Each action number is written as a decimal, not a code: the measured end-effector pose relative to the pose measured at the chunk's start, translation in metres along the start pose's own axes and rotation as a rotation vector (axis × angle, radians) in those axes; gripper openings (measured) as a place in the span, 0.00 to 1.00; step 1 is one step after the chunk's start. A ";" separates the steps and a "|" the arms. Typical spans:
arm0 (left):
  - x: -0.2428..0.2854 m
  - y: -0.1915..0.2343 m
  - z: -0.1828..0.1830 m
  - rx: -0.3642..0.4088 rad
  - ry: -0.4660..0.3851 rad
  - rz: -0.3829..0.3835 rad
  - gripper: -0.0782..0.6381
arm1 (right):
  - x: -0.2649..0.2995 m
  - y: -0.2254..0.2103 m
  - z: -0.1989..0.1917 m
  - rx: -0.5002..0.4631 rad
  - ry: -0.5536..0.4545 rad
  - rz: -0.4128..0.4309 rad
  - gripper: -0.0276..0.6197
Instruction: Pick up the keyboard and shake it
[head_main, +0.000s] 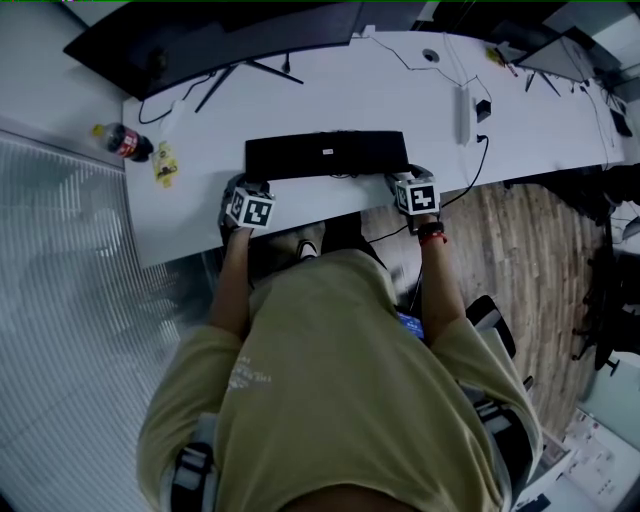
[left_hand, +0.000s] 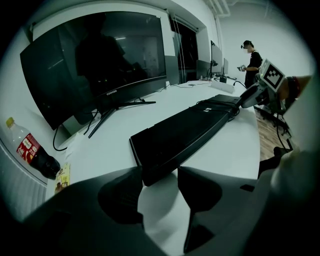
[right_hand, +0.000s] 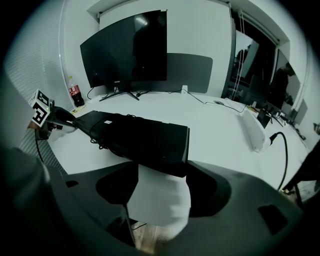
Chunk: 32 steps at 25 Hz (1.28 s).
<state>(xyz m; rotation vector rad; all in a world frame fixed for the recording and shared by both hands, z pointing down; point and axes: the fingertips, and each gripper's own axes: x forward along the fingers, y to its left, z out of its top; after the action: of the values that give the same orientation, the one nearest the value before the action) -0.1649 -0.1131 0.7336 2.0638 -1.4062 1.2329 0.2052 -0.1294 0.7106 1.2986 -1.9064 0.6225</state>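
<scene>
A long black keyboard (head_main: 326, 155) is held crosswise over the white desk (head_main: 180, 230), near its front edge, with a small white label showing on the face turned to me. My left gripper (head_main: 250, 188) is shut on its left end; in the left gripper view that end (left_hand: 185, 132) sits wedged between the jaws of the left gripper (left_hand: 159, 175). My right gripper (head_main: 405, 182) is shut on the right end. In the right gripper view the keyboard (right_hand: 135, 135) fills the gap between the jaws of the right gripper (right_hand: 157, 172), and its cable hangs bunched beneath it.
A big curved monitor (head_main: 220, 40) stands at the back of the desk. A cola bottle (head_main: 125, 142) and a yellow packet (head_main: 165, 165) lie at the left. A white power strip (head_main: 463, 112) with cables is at the right. A person (left_hand: 252, 62) stands far off.
</scene>
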 end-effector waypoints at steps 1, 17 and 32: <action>0.001 -0.001 -0.001 0.001 0.004 0.000 0.43 | 0.002 0.000 -0.002 -0.001 0.006 -0.001 0.51; 0.005 -0.003 -0.013 -0.022 -0.023 -0.052 0.44 | 0.005 0.001 -0.005 -0.036 0.057 -0.003 0.51; -0.023 0.037 0.038 -0.150 -0.180 -0.054 0.43 | -0.016 0.007 0.063 0.089 -0.158 0.027 0.51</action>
<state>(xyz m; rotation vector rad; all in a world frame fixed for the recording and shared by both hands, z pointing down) -0.1832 -0.1429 0.6866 2.1360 -1.4610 0.9104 0.1832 -0.1638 0.6592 1.4167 -2.0463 0.6408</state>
